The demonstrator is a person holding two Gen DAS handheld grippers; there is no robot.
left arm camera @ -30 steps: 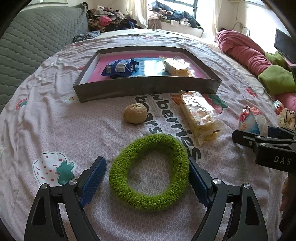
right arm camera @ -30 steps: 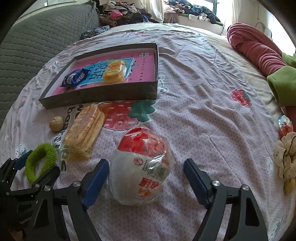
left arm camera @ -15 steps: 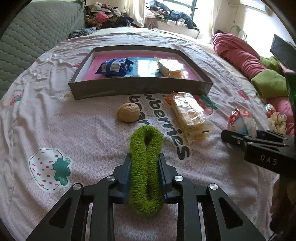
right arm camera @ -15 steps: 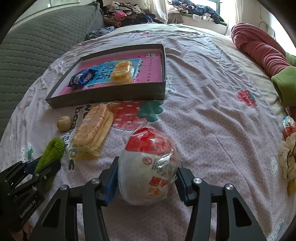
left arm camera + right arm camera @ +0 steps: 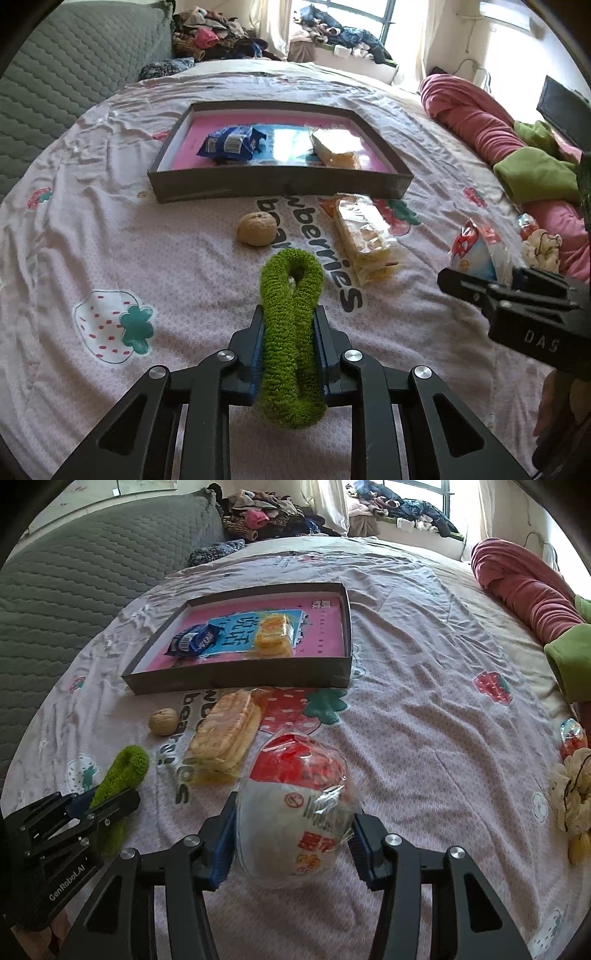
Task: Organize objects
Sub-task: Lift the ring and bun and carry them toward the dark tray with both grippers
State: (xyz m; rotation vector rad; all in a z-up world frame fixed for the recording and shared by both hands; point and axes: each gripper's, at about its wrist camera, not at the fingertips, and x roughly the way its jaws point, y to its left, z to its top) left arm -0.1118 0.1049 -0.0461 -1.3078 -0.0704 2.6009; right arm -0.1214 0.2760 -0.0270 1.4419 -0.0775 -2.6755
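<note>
A home bedroom is shown: a bed (image 5: 110, 229) covered by a strawberry-print sheet, a quilted grey headboard (image 5: 55, 74) at ten o'clock, clothes (image 5: 332, 33) heaped at twelve o'clock

Counts: 1 green ring (image 5: 291, 332), 1 walnut (image 5: 256, 229), 1 tray (image 5: 280, 182), 4 snack packs — 2 in tray (image 5: 231, 142) (image 5: 336, 146), 2 outside (image 5: 367, 236) (image 5: 295, 812).

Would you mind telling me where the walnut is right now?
The walnut lies loose on the bedsheet, just in front of the tray, left of the wrapped cake pack and beyond the green scrunchie clamped in the left gripper.
</note>
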